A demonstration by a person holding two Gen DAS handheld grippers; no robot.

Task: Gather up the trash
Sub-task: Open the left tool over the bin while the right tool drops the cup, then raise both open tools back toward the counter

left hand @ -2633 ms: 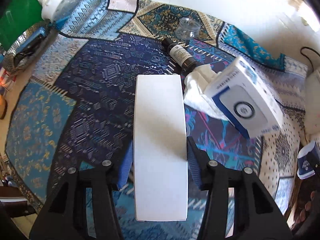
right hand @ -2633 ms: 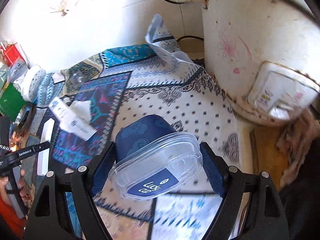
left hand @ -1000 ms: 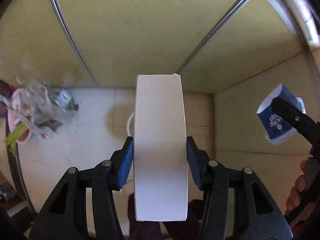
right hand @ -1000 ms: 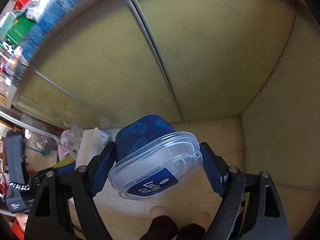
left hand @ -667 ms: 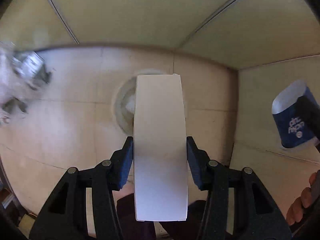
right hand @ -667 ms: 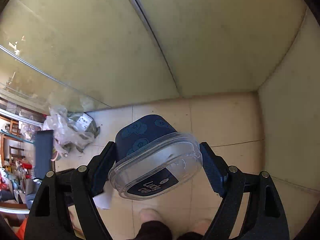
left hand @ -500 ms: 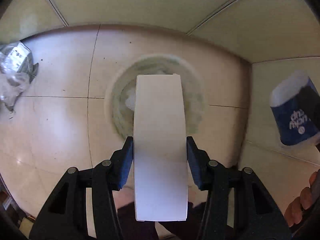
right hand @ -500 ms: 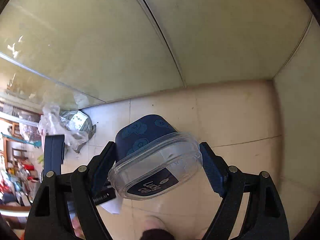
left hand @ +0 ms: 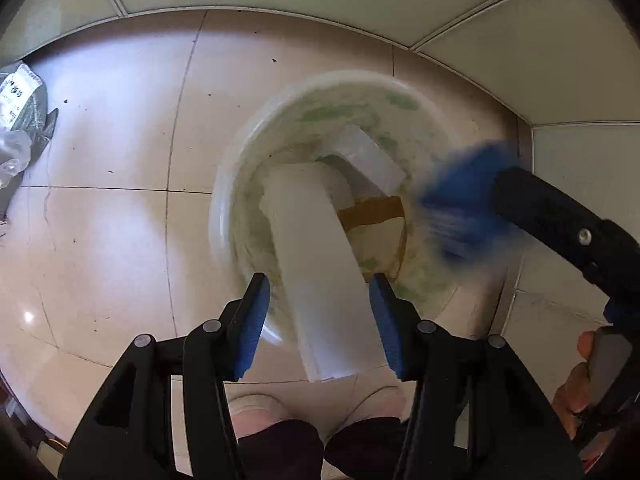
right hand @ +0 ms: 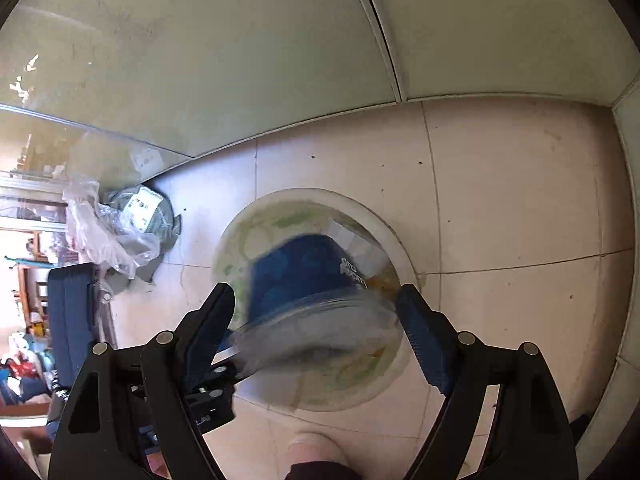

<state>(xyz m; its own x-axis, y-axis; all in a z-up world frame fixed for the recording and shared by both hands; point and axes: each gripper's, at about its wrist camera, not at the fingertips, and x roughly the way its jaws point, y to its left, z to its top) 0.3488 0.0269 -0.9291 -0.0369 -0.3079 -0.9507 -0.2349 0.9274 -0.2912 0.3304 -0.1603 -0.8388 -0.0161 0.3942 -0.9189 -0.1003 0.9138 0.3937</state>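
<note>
A round white bin (left hand: 224, 216) with green-stained inner walls stands on the tiled floor. It shows in the right wrist view (right hand: 392, 240) too. My left gripper (left hand: 318, 300) is open above it, and the long white box (left hand: 320, 264) hangs loose and tilted between the jaws, its far end inside the bin. My right gripper (right hand: 316, 328) is open; the blue cup with a clear lid (right hand: 312, 280), blurred, drops away from it over the bin. The cup also shows in the left wrist view (left hand: 464, 204). A white box (left hand: 368, 156) and brown paper (left hand: 372, 216) lie inside.
A crumpled plastic bag with grey packaging (right hand: 124, 228) lies on the floor left of the bin, by a glass pane. Pale green wall panels (right hand: 280, 40) stand behind. My feet (left hand: 256, 412) are at the bin's near side. Beige floor tiles (left hand: 100, 128) surround it.
Both grippers swung down from the patterned table to the floor bin. Both jaws have opened; the white box and the blue cup have come loose and are falling toward the bin.
</note>
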